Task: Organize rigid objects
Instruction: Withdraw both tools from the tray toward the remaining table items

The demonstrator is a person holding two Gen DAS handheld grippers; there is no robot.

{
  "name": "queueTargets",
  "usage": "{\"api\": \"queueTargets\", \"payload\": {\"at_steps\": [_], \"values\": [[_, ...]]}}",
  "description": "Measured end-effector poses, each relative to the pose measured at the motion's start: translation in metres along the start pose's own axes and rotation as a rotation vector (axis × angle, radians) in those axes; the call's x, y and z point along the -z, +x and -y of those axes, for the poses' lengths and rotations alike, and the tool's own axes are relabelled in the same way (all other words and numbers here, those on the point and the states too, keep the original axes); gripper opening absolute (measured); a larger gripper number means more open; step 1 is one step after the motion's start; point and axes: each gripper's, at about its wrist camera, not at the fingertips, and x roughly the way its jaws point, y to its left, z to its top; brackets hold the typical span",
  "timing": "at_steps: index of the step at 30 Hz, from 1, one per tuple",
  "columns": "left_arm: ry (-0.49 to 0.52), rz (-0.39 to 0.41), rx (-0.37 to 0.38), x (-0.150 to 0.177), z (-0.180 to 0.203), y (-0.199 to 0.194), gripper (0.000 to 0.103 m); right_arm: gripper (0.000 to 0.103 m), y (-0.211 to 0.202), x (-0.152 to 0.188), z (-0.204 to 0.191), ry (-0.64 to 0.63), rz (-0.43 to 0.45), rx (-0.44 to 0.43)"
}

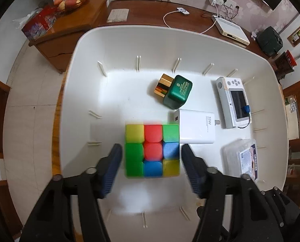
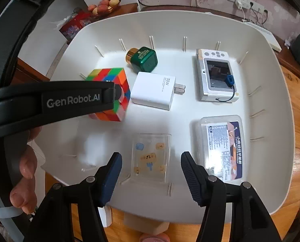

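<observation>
Left wrist view shows the left gripper [image 1: 151, 157] with fingers apart, clear of the puzzle cube [image 1: 152, 150] set inside the white bin [image 1: 85, 46], while the right gripper [image 2: 151, 168] straddles, untouching, the clear sticker box [image 2: 151, 157] at the bin's near edge, apparently to keep items separated.

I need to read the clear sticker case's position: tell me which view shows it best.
The right wrist view: the clear sticker case lies whole on the white bin floor, ahead of the right gripper. The left wrist view does not show it.

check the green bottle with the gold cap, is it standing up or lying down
Lying down. The green bottle rests on its side on the white bin floor, gold cap pointing sideways toward the far wall.
</observation>
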Motion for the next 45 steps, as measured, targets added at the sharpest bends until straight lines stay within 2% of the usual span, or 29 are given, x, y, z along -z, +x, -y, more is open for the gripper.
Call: {"api": "queueTargets", "payload": {"at_steps": [1, 2, 18, 31, 38, 45], "values": [[-0.001, 0.015, -0.003, 0.001, 0.001, -0.006, 0.083, 0.062, -0.003, 0.002, 0.000, -0.002, 0.004, 0.001], [-0.002, 0.025, -0.004, 0.003, 0.001, -0.010, 0.085, 0.062, -0.005, 0.002, 0.002, -0.003, 0.009, 0.002], [0.045, 0.129, 0.011, 0.051, 0.019, -0.091, 0.088, 0.062, -0.085, 0.037, -0.002, -0.027, 0.133, 0.017], [0.052, 0.234, 0.027, 0.110, 0.025, -0.167, 0.088, 0.062, -0.157, 0.095, 0.013, -0.005, 0.261, 0.048], [0.065, 0.247, 0.027, 0.137, 0.028, -0.182, 0.088, 0.062, -0.181, 0.128, 0.024, 0.014, 0.297, 0.059], [0.056, 0.236, 0.024, 0.157, 0.027, -0.180, 0.089, 0.062, -0.191, 0.151, 0.036, 0.040, 0.311, 0.073]]}}
